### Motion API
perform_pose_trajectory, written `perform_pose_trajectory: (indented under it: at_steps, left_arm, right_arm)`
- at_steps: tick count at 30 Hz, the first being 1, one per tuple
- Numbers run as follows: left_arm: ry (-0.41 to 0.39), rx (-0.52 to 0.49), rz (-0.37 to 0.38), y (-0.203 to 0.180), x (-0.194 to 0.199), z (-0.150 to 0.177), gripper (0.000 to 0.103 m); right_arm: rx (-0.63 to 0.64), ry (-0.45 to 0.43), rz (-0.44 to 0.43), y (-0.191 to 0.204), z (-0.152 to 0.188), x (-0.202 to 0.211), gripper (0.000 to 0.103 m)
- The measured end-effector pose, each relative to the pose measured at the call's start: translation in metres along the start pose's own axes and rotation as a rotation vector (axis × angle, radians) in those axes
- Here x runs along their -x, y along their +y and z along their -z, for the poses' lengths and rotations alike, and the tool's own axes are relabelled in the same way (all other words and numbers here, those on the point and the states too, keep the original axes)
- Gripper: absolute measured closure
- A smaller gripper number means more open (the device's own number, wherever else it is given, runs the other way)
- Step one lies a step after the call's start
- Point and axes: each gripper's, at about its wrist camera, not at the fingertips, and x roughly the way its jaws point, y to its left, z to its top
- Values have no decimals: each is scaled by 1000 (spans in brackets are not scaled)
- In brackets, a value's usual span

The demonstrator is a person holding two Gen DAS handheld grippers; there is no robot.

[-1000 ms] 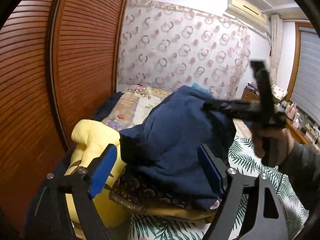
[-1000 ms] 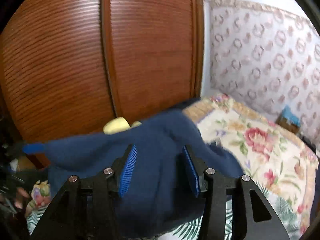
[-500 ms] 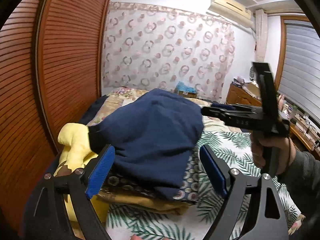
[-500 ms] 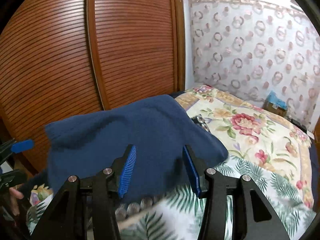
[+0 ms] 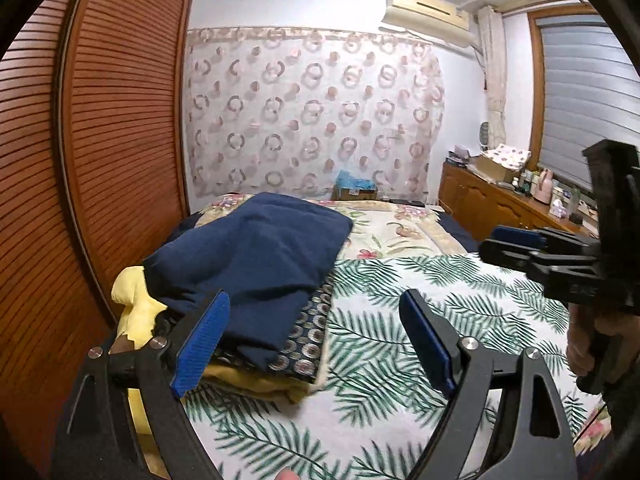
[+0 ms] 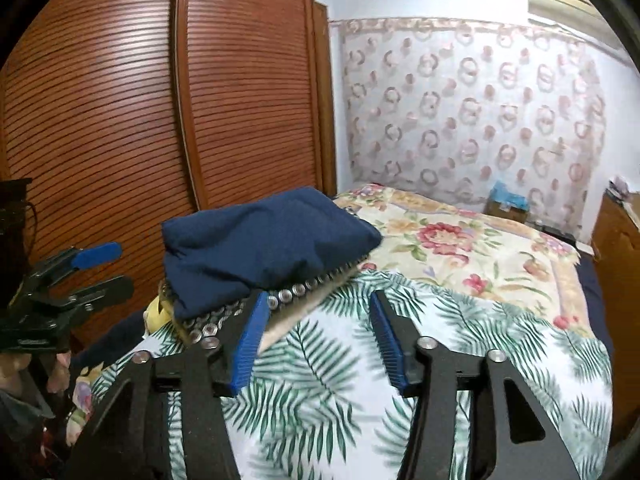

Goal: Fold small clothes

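Only the left view shows the window (image 5: 592, 100); both grippers gape empty.

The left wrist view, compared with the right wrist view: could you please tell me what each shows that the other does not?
Only the left wrist view shows the window blind, the wooden sideboard with its clutter, and the right tool from the side, jaws apart and empty.

Only the right wrist view shows the left tool from the side, also open and empty.

Both show the folded navy garment lying on top of the pile, the palm-leaf sheet, the floral quilt and the slatted wardrobe door.
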Motion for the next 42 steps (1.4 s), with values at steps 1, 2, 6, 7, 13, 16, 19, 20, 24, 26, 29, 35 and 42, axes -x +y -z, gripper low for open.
perform_pose_trajectory:
  at_steps: [1, 2, 6, 7, 13, 16, 19, 20, 24, 26, 29, 35, 42]
  left_arm:
    - [0, -2, 1, -3, 2, 0, 16]
    - [3, -7, 2, -8, 5, 0, 16]
    - [3, -32, 15, -30, 15, 3, 16]
    - [1, -35, 19, -34, 17, 4, 16]
    - [-3, -41, 36, -56, 32, 3, 16]
    - [-12, -35, 47, -64, 39, 3, 16]
    - [-22, -37, 48, -71, 44, 2, 16]
    - [-26, -39, 50, -74, 46, 2, 16]
    - [-32, -40, 46, -78, 49, 3, 16]
    - [-32, -42, 44, -79, 50, 3, 16]
    - [-32, -40, 43, -78, 49, 4, 16]
    - [-34, -39, 42, -78, 51, 4, 16]
    - [-33, -38, 41, -78, 51, 4, 16]
  right_arm:
    - [-8, -12, 13, 2, 3, 12, 41]
    - [-15, -21, 22, 5, 8, 22, 40]
    - [-48, -39, 70, 14, 23, 53, 36]
    - [-54, -43, 93, 16, 26, 61, 35]
    - [-113, -90, 197, 28, 45, 117, 24]
    - [-127, -110, 245, 36, 50, 135, 24]
    - [-145, -124, 292, 43, 53, 149, 24]
    - [-146, -128, 307, 46, 54, 152, 24]
    - [-152, -127, 332, 57, 59, 151, 24]
    - [-156, -126, 340, 61, 61, 154, 24]
    - [-164, -130, 341, 68, 60, 150, 24]
    - [-178, -135, 351, 70, 64, 146, 24]
    - [-187, -131, 357, 69, 65, 145, 24]
